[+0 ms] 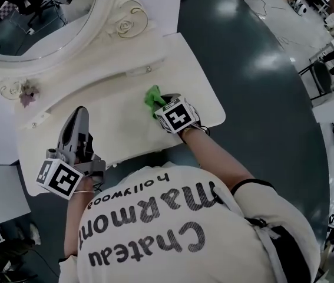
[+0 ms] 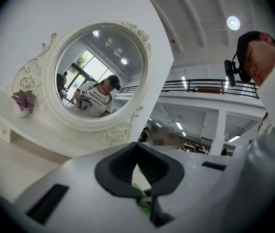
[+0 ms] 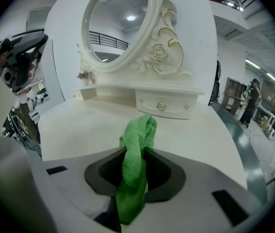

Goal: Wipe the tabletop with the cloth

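Note:
The white dressing-table top [image 1: 113,119] spreads below me, and in the right gripper view it shows as a broad pale surface [image 3: 74,125]. A green cloth [image 1: 152,96] lies bunched on its right part. My right gripper [image 1: 157,104] is shut on the cloth [image 3: 138,135], which runs up between the jaws [image 3: 136,155] and droops onto the top. My left gripper [image 1: 79,114] is over the table's left front, tilted upward toward the mirror. Its jaws [image 2: 137,147] meet at the tips with nothing held.
An oval mirror [image 1: 37,16] in a carved white frame stands at the back. Below it is a small drawer with a knob [image 3: 161,106]. A tiny potted flower [image 1: 26,93] sits at the back left. Dark floor [image 1: 261,99] lies to the table's right.

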Tool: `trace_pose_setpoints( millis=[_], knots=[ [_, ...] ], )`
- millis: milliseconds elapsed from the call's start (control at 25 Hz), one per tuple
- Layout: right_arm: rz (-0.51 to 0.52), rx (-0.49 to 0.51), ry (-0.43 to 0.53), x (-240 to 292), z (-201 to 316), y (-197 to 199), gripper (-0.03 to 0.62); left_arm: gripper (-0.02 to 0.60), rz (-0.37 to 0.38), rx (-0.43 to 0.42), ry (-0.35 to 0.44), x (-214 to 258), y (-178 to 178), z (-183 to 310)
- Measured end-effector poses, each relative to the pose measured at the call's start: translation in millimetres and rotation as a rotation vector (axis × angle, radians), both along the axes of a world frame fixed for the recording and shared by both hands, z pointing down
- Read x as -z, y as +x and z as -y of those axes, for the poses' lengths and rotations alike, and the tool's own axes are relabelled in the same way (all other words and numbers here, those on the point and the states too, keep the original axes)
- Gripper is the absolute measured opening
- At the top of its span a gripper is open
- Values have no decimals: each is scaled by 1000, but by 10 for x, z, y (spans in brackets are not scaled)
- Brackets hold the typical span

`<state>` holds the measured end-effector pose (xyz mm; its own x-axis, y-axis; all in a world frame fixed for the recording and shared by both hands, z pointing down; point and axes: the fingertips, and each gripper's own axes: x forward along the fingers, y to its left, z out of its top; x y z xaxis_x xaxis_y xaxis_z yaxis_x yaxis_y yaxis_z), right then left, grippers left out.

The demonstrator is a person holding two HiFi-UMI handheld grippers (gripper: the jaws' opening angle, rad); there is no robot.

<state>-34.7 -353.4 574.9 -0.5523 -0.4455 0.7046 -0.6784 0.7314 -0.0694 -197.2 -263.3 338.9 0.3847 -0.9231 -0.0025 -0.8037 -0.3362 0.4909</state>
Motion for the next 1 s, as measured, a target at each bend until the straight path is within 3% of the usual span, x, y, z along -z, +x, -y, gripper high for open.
trace_pose_setpoints(
  millis=[1000],
  knots=[
    [13,-114,-9,-16,239,740,104,8,-21,-77,-9,-61,348,116]
  ],
)
